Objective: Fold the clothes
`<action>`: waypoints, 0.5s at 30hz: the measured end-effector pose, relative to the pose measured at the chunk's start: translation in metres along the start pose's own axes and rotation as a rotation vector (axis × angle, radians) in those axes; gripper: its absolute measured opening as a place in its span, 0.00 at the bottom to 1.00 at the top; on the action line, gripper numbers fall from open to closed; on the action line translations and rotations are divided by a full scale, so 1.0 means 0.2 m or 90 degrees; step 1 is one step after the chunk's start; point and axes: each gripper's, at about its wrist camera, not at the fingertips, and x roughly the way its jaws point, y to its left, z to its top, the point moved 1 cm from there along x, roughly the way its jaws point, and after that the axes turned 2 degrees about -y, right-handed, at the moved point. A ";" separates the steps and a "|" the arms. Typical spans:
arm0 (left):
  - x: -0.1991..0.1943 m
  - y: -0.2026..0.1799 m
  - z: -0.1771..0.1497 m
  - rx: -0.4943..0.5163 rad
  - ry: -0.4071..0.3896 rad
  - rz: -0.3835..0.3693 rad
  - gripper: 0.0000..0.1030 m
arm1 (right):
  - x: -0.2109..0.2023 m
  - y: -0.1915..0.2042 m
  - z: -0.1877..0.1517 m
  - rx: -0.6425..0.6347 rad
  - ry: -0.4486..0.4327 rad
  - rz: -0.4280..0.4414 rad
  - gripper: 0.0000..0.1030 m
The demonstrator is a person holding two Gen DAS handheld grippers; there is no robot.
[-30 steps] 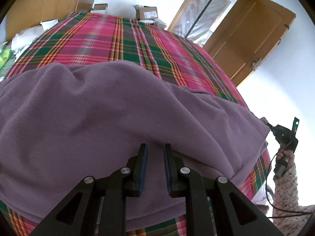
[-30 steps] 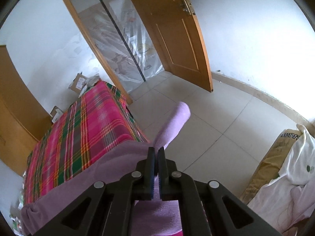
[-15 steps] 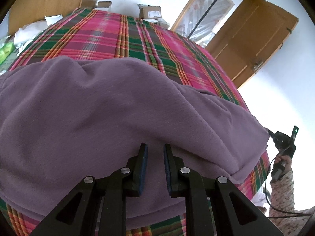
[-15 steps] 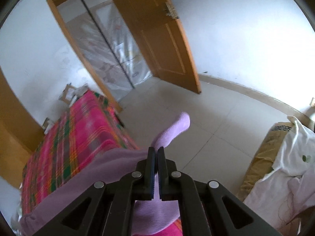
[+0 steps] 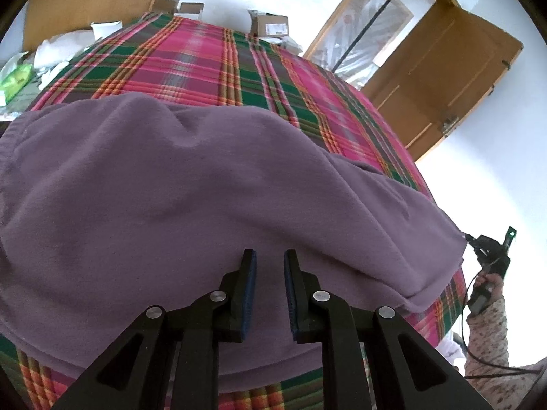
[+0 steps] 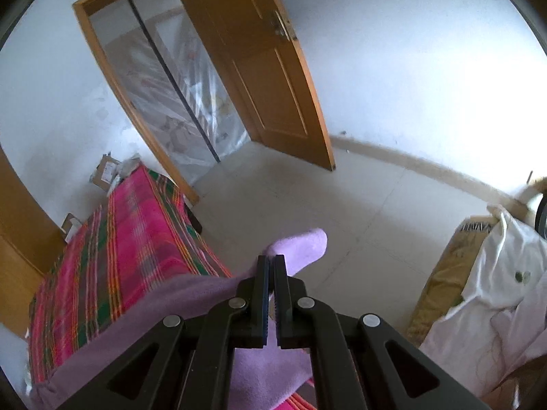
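A purple fleece garment (image 5: 205,188) lies spread across a bed covered in a pink and green plaid sheet (image 5: 205,58). My left gripper (image 5: 268,256) hovers just over the garment's near part, open, with a narrow gap and nothing pinched. My right gripper (image 6: 270,259) is shut on the garment's right end, and a lighter purple tip (image 6: 302,244) sticks out past the fingers over the floor. In the left wrist view the right gripper (image 5: 492,249) shows at the far right, held by a hand in a patterned sleeve (image 5: 485,328), with the garment's corner stretched to it.
The bed's plaid sheet (image 6: 119,256) runs toward cardboard boxes (image 5: 270,27) by the wall. An open wooden door (image 6: 273,85) and a plastic-covered doorway (image 6: 177,95) stand beyond a tiled floor (image 6: 359,212). White cloth (image 6: 495,290) is heaped on a box at the right.
The right gripper has swung slightly to the right while still clamped on the garment. More plaid sheet now shows beyond the garment's far edge. The left gripper stays open.
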 end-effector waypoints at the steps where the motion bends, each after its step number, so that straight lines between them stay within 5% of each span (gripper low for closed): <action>1: 0.00 0.01 0.00 -0.003 -0.001 -0.001 0.16 | 0.00 0.01 0.01 -0.011 -0.002 -0.007 0.02; 10: -0.02 0.02 0.00 -0.007 -0.004 -0.001 0.16 | -0.02 -0.07 0.00 0.007 0.018 -0.051 0.01; 15: -0.01 0.03 0.01 -0.012 -0.004 -0.001 0.16 | -0.09 0.15 0.01 -0.064 0.015 0.055 0.02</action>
